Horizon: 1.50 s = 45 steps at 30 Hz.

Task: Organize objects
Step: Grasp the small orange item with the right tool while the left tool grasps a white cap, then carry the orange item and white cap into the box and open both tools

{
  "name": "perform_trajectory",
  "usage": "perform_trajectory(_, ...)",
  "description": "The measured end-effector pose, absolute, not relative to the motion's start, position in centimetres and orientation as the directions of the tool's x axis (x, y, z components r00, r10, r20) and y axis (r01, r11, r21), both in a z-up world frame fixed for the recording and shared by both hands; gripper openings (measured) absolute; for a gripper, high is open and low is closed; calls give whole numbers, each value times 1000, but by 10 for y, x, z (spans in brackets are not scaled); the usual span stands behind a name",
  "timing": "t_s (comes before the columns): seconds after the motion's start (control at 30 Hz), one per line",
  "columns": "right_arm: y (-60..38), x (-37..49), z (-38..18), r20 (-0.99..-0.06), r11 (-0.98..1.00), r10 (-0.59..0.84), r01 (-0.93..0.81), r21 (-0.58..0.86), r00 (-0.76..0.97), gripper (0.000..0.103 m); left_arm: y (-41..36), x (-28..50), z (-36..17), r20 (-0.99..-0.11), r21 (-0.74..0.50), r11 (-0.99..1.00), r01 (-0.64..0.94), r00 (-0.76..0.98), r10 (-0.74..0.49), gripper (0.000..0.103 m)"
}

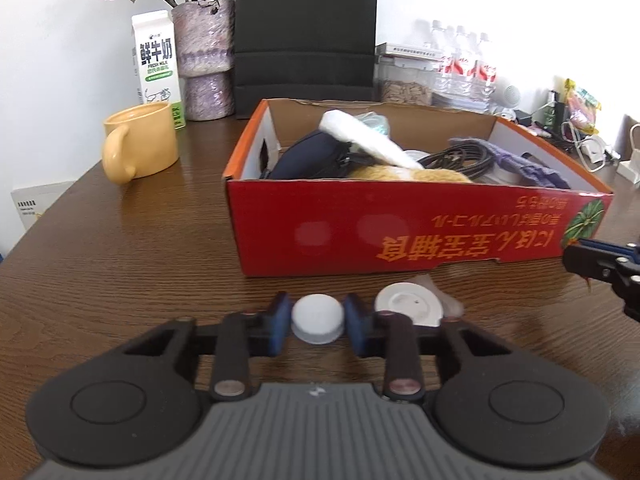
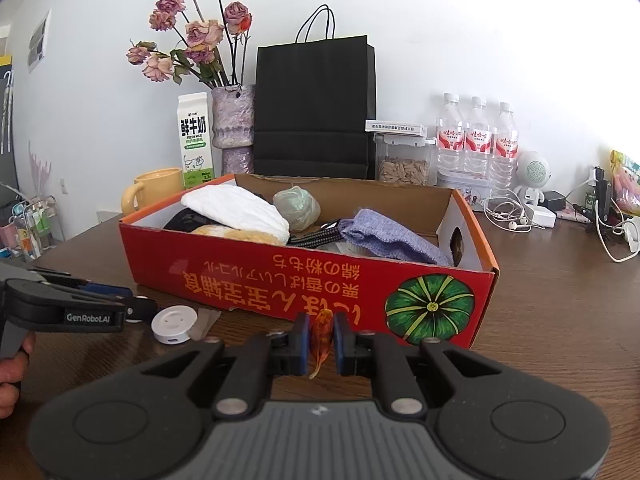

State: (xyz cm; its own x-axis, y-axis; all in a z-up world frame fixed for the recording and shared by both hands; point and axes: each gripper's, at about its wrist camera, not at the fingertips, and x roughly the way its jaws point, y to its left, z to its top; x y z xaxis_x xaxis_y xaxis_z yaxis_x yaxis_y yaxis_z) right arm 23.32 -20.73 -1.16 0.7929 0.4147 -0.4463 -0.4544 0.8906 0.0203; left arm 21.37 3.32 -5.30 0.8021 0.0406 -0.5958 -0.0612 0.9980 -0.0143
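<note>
My left gripper [image 1: 317, 314] is low over the brown table, shut on a small white round cap [image 1: 317, 322] that its blue pads squeeze from both sides. Just right of it lie a flat white disc [image 1: 408, 308] and a pale strip [image 1: 434, 286]. My right gripper [image 2: 322, 332] is shut on a thin orange translucent piece [image 2: 322, 338], close to the front wall of the red cardboard box [image 2: 280, 284]. The box [image 1: 400, 236] holds a white cloth [image 2: 236, 210], a purple cloth [image 2: 392, 234], black cables [image 1: 460, 158] and a dark pouch [image 1: 308, 156]. In the right wrist view the left gripper [image 2: 138, 311] comes in from the left beside the disc [image 2: 174, 324].
A yellow mug [image 1: 140, 146], a milk carton [image 1: 158, 68], a vase of dried roses [image 1: 206, 60] and a black paper bag [image 1: 306, 36] stand behind the box. Water bottles [image 2: 476, 140], a seed jar [image 2: 404, 164], chargers and cables [image 2: 520, 216] crowd the back right. A hand [image 2: 12, 364] grips the left handle.
</note>
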Motion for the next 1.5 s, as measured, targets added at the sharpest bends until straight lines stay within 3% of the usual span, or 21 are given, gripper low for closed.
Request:
perform_trajectory(0.53, -207, 223, -4, -374, 903, 398, -430, 0, 837, 11, 20, 188, -28, -452, -52, 993, -105, 889, 70, 29)
perform_trajectory(1.03, -189, 253, 57, -204, 895, 433, -445, -14, 878, 11, -8, 222, 32, -299, -59, 997, -49, 954, 29, 29)
perform_trajectory(1.23, -180, 291, 59, -188, 907, 415, -421, 9, 890, 11, -8, 258, 35, -292, -93, 992, -88, 955, 57, 29)
perform_trajectory(1.5, -180, 343, 34, -265, 906, 418, -418, 61, 869, 11, -3, 305, 20, -332, -84, 990, -112, 940, 79, 29)
